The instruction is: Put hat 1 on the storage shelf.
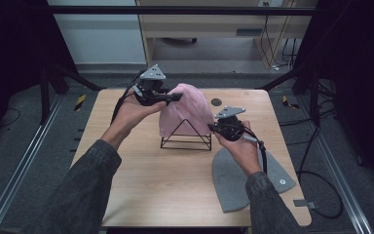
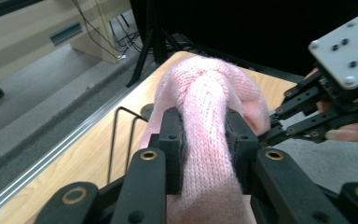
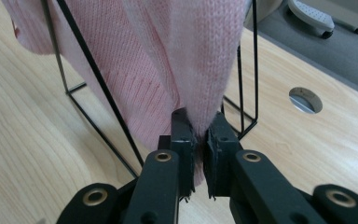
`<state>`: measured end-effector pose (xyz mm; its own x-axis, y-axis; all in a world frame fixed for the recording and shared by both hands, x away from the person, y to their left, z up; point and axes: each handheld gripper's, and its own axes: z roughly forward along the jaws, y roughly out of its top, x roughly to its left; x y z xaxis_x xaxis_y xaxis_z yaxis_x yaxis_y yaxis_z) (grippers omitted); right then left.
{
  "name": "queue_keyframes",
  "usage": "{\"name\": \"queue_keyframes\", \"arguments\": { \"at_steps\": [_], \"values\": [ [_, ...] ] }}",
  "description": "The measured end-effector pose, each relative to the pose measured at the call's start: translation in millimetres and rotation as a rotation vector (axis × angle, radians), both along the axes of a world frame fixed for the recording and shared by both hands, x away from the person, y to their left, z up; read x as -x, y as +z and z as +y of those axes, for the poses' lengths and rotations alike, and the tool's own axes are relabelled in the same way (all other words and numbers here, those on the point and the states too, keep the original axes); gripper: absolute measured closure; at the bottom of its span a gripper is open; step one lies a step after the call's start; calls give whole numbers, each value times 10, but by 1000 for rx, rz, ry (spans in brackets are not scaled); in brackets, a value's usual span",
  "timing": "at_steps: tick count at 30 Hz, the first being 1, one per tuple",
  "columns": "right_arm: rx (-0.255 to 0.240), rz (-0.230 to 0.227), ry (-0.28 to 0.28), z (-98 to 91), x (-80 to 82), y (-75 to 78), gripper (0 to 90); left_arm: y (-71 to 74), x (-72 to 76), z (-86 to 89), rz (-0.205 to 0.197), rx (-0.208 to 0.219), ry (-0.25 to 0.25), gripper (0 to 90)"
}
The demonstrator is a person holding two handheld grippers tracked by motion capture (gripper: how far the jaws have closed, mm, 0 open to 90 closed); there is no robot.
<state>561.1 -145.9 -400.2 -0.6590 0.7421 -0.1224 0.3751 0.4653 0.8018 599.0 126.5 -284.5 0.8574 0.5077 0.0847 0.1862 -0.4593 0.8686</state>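
Wooden table (image 1: 141,185): pink hat (image 1: 187,109) drapes over the wire stand (image 1: 186,139) at centre. Left gripper (image 1: 175,97), at ten o'clock, pinches its crown; right gripper (image 1: 213,127), at three, clamps the hem. Probably best to pull down evenly, keeping the stand from tipping.

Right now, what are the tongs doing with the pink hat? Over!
Left tongs shut on pink hat, top bunch. Right tongs shut on its lower edge. Hat draped over black wire stand. Grey hat lies flat nearby, not in the way.
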Motion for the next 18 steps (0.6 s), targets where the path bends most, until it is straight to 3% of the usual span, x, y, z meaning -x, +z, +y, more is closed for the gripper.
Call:
{"name": "queue_keyframes", "arguments": {
  "at_steps": [18],
  "values": [
    [38, 56, -16, -3, 33, -258, 832, -207, 29, -146, 27, -57, -4, 703]
  ]
}}
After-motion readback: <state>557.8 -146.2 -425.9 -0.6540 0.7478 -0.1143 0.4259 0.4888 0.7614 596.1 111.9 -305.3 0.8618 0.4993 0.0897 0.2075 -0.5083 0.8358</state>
